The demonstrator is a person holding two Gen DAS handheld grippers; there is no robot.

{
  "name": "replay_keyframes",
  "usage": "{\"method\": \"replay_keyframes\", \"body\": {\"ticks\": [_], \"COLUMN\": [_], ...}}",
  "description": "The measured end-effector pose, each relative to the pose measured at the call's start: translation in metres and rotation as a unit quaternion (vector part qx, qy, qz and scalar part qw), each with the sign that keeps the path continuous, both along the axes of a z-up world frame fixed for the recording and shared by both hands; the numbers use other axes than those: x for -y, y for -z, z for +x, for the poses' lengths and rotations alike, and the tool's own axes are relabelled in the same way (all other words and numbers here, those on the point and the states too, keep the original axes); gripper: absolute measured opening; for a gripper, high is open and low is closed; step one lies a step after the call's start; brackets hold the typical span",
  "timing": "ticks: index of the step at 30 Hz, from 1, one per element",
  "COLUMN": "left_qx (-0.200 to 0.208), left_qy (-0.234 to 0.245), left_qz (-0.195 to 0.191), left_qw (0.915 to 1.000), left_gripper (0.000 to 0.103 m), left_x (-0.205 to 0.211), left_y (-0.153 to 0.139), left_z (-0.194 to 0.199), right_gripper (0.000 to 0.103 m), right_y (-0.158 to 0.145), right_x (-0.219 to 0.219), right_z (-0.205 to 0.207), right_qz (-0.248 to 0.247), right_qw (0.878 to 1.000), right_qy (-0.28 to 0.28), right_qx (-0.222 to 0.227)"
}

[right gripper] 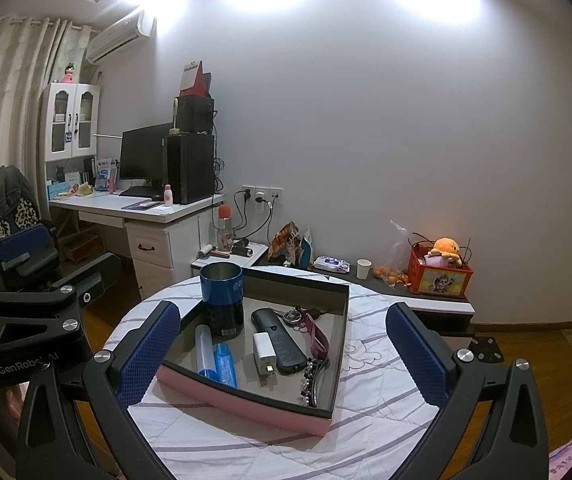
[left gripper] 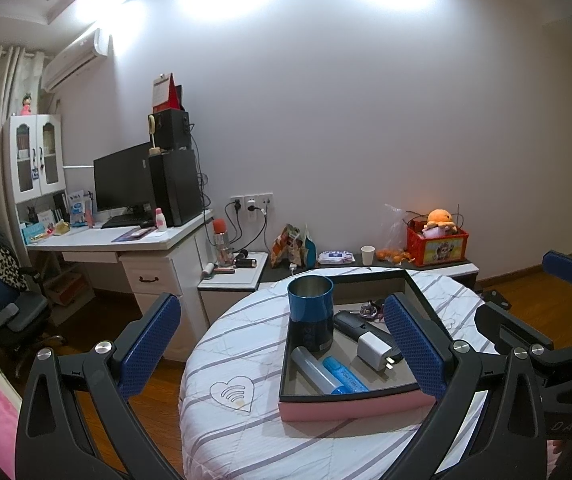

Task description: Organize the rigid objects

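A pink-sided box [left gripper: 350,406] [right gripper: 246,402] sits on a round table with a striped cloth [left gripper: 238,360] [right gripper: 370,392]. Inside stand a blue cup [left gripper: 311,312] [right gripper: 222,298], a clear tube [left gripper: 312,370] [right gripper: 205,350], a blue bottle [left gripper: 344,376] [right gripper: 225,364], a white charger [left gripper: 374,350] [right gripper: 265,354], a black remote [left gripper: 352,322] [right gripper: 280,338], keys [right gripper: 298,314] and a beaded hair clip [right gripper: 312,380]. My left gripper [left gripper: 282,348] is open and empty over the box's near side. My right gripper [right gripper: 282,356] is open and empty above the box.
A white desk [left gripper: 126,240] [right gripper: 134,208] with monitor and computer tower stands at the left. A low shelf [left gripper: 426,266] [right gripper: 426,300] behind the table holds a red crate with an orange plush, a paper cup, snacks. An office chair [left gripper: 10,300] is at far left.
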State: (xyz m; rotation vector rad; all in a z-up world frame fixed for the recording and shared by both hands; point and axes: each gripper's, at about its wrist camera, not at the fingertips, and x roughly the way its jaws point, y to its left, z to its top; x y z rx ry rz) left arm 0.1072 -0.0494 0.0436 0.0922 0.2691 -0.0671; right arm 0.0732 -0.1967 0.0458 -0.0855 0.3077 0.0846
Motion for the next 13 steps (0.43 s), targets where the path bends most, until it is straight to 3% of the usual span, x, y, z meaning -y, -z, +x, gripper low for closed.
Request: {"method": "replay_keyframes", "body": {"ticks": [13], "left_qx": [0.002], "left_qy": [-0.002], "left_qz": [0.009], "left_qw": [1.0], "left_gripper": [0.103], "left_x": [-0.0028], "left_y": [0.0021], "left_z": [-0.0037], "right_gripper": [0.103], "right_y": [0.0035], "right_x": [0.001], "right_z": [-0.0015], "right_qz": [0.004], "right_qw": [1.0], "right_qy": [0.001], "right_qx": [-0.002]}}
